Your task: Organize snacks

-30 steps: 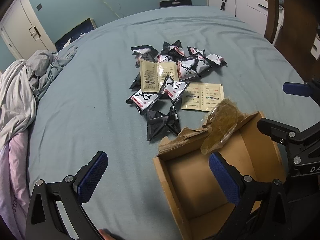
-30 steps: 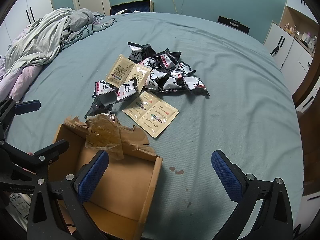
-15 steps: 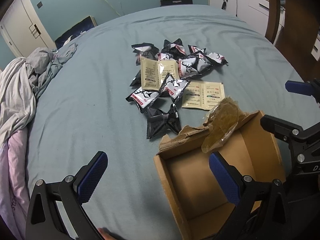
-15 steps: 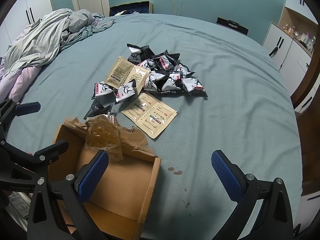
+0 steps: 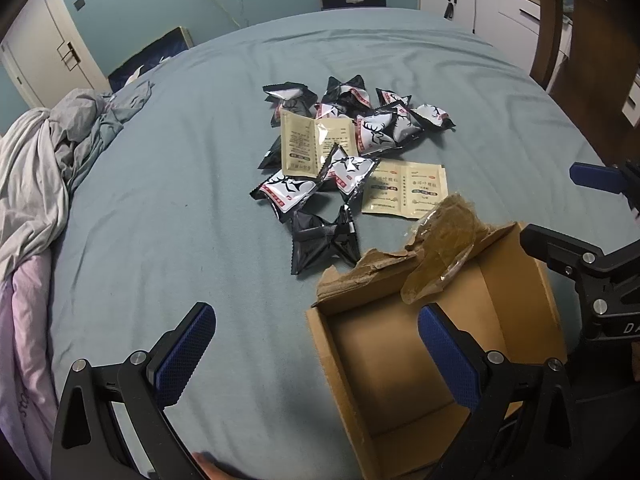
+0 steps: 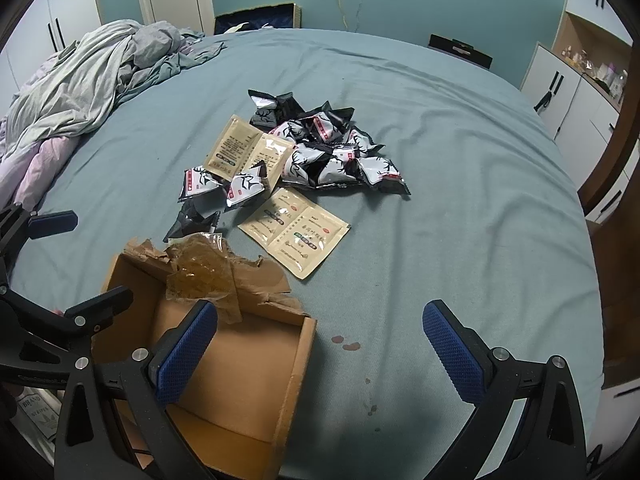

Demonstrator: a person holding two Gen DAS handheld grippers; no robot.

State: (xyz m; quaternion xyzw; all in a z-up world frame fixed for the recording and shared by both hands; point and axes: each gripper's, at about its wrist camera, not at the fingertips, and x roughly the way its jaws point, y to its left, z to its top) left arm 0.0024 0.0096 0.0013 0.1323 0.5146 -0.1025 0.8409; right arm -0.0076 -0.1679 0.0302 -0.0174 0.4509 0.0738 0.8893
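A pile of black-and-white snack packets lies mid-bed with beige sachets among them. One black packet lies nearest the open cardboard box, which is empty with a torn flap and crumpled tape. My left gripper is open and empty, hovering over the box's left edge. My right gripper is open and empty, over the box's right edge.
Crumpled grey and pink bedding is heaped at the bed's left side. White cabinets and a brown wooden piece stand to the right. Small dark stains mark the sheet.
Both grippers have drifted slightly back and lower; the snack pile sits a little farther off in view. Nothing was picked up or moved.
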